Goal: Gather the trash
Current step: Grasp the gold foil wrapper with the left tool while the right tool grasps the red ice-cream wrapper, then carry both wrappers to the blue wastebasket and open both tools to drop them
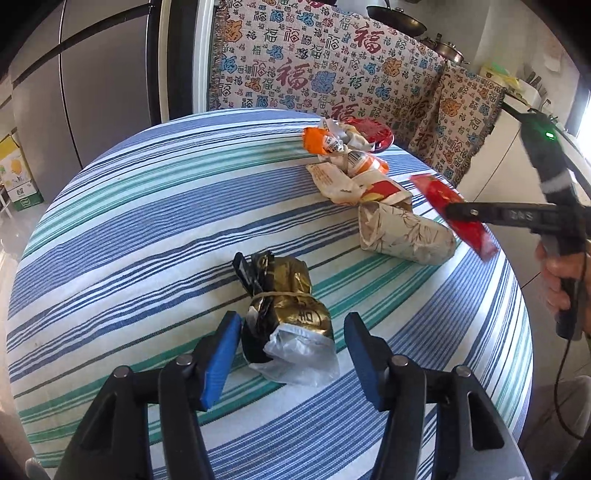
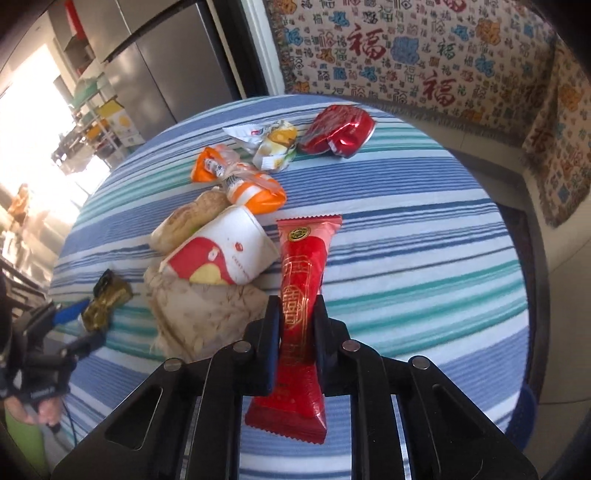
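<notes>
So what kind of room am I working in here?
Most likely a home kitchen or dining corner: a steel fridge behind the striped table, pots and a pan on the counter at the back, and a patterned throw draped over seating beside it.

striped tablecloth (image 1: 147, 229), patterned throw (image 1: 314, 62) behind, steel fridge (image 1: 92, 74), bright daylight at left

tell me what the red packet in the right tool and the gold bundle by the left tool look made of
Red packet: looks like thin glossy plastic film, judging by its sheen, crimped serrated ends and printed gold pattern. Gold bundle: seems metallised foil-type wrapper, shiny and sharply creased, silvery inside at its open end, tied with a thin band.
</notes>
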{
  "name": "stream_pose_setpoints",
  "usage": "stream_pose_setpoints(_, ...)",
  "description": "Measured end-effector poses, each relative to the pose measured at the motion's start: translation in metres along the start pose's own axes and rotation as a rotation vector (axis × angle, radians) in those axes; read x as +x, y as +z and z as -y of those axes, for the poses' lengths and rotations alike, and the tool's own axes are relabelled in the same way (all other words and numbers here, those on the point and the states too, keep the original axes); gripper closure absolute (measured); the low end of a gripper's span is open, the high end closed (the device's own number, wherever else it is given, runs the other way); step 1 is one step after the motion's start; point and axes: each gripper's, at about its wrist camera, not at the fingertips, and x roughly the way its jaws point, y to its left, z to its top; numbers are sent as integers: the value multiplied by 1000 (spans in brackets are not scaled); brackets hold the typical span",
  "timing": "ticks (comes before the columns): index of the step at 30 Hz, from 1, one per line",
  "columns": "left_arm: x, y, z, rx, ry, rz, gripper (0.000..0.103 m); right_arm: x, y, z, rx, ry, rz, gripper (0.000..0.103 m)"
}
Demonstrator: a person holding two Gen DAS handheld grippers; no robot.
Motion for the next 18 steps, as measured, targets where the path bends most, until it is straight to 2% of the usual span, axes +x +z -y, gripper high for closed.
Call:
stream_pose_setpoints(1, 1, 0, 1, 2, 5, -5, 46, -4, -3, 1, 0, 3, 3, 89)
stream_pose_setpoints(2, 1, 0, 2, 3, 8, -8, 56, -8, -8, 2, -3, 6, 6, 89)
stream_pose_setpoints(5, -2, -1, 3, -3, 1, 3, 60, -20, -25, 5, -4, 14, 9, 90)
stream_pose_setpoints(11, -16, -5, 20, 17, -5, 34, 62, -42, -58, 18, 51, 35, 30, 91)
stream_pose_setpoints(18, -34, -7, 75, 62, -85, 61, 62, -71, -84, 37, 123, 41, 77, 93)
